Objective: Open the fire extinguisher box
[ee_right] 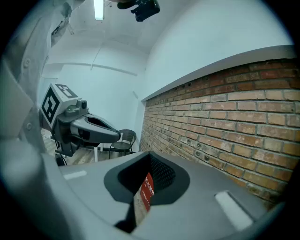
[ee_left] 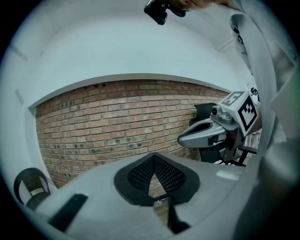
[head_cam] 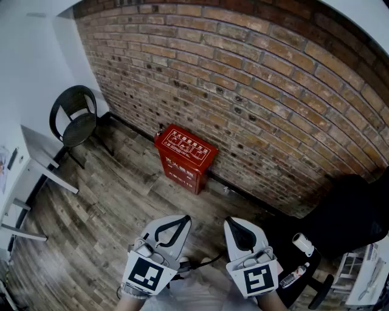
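Head view:
- One red fire extinguisher box (head_cam: 184,158) on the wood floor (head_cam: 109,200), back against the brick wall (head_cam: 255,91). Lid down, so contents hidden.
- Two grippers low in frame, side by side, well short of the box.
- Left gripper (head_cam: 182,220): fingers closed tip to tip, nothing held.
- Right gripper (head_cam: 233,223): fingers likewise pressed together, nothing held.
- One marker cube on each.
- One black chair (head_cam: 75,121) in the left corner, one white table (head_cam: 42,155) beside it.
- One dark office chair (head_cam: 349,218) at right, with small items near its base too small to tell.

Left gripper view:
- Left gripper (ee_left: 154,157): fingertips meeting, only a thin slit below them, nothing between.
- Brick wall (ee_left: 117,122) seen through the slit and across the frame.
- Right gripper (ee_left: 180,139) at right, tips together.
- One black chair (ee_left: 30,185) at lower left.
- Box not made out here.

Right gripper view:
- Right gripper (ee_right: 151,161): closed, nothing gripped.
- A sliver of the red box (ee_right: 146,191) visible through the slit, far beyond the tips.
- Left gripper (ee_right: 129,137) at left, closed.
- One chair (ee_right: 125,139) behind it.
- Brick wall (ee_right: 234,122) along the right.
- One ceiling light (ee_right: 98,9) overhead
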Demonstrator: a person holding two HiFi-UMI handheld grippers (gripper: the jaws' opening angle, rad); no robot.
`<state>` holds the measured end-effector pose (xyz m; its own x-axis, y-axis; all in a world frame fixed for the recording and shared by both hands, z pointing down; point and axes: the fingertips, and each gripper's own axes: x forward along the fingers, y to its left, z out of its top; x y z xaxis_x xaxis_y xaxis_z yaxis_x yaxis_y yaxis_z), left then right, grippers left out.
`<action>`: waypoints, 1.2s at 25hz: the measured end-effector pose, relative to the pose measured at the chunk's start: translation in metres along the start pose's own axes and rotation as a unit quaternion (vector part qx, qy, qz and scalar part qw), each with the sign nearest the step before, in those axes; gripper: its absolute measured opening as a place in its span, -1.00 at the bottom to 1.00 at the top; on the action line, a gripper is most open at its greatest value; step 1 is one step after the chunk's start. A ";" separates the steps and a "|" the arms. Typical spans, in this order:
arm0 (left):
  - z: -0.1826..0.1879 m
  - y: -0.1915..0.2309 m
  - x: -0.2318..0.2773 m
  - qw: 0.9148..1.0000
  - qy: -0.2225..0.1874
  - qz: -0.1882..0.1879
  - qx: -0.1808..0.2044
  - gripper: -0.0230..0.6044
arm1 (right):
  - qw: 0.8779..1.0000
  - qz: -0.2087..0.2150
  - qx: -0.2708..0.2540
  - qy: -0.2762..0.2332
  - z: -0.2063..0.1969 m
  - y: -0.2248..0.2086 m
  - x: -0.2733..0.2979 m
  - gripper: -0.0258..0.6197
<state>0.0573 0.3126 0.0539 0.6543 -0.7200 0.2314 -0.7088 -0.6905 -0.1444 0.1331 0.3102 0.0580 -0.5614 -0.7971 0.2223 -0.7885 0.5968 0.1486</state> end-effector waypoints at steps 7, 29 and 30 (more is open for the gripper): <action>-0.001 0.000 0.001 1.000 0.001 -0.004 0.001 -0.93 | 1.000 -0.002 0.000 0.000 -0.001 -0.001 0.001 -0.90; -0.004 0.021 -0.021 0.999 -0.022 -0.023 0.011 -0.93 | 0.999 -0.047 0.017 -0.002 0.010 0.016 0.010 -0.90; -0.004 0.022 -0.023 0.999 -0.023 -0.025 0.013 -0.93 | 0.999 -0.050 0.019 -0.003 0.011 0.018 0.009 -0.90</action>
<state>0.0254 0.3142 0.0492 0.7000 -0.6872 0.1943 -0.6688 -0.7263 -0.1589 0.1110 0.3126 0.0526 -0.4808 -0.8531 0.2026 -0.8495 0.5104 0.1336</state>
